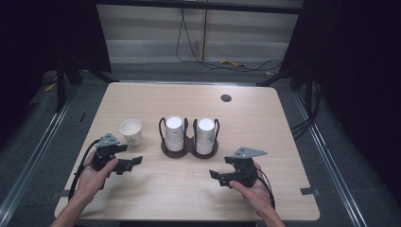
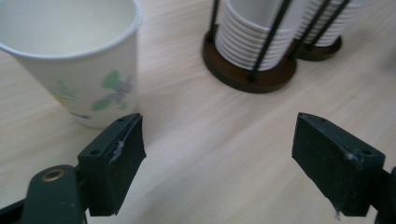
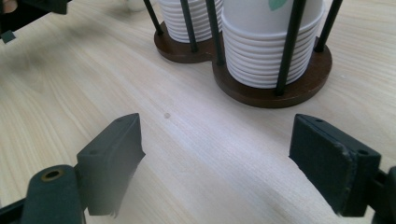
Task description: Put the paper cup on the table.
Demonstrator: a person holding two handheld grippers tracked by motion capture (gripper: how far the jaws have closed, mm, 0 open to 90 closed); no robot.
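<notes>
A pale wooden desk (image 1: 189,101) with rounded corners is seen from above, a small dark round hole (image 1: 226,98) set near its far edge. At the middle of the desk a dark brown double holder (image 1: 189,150) with thin black upright rods is placed, and two stacks of white paper cups (image 1: 174,132) are carried in it, side by side; the ribbed rims of the stacked cups are shown closely in the right gripper view (image 3: 271,60). To the left of the holder, apart from it, a single paper cup (image 1: 131,131) is stood upright and open at the top, with a faint green and purple print on its side (image 2: 77,60). The left gripper (image 1: 134,162) is held in the person's left hand near the desk's front left, just in front of the single cup; its fingers (image 2: 114,163) are spread wide apart with nothing between them, and the cup is seen just beyond the left finger, not touched. The right gripper (image 1: 216,175) is held in the right hand near the front right, pointed toward the holder and well short of it; its fingers (image 3: 112,158) are likewise held wide apart over bare wood, nothing being clamped.
</notes>
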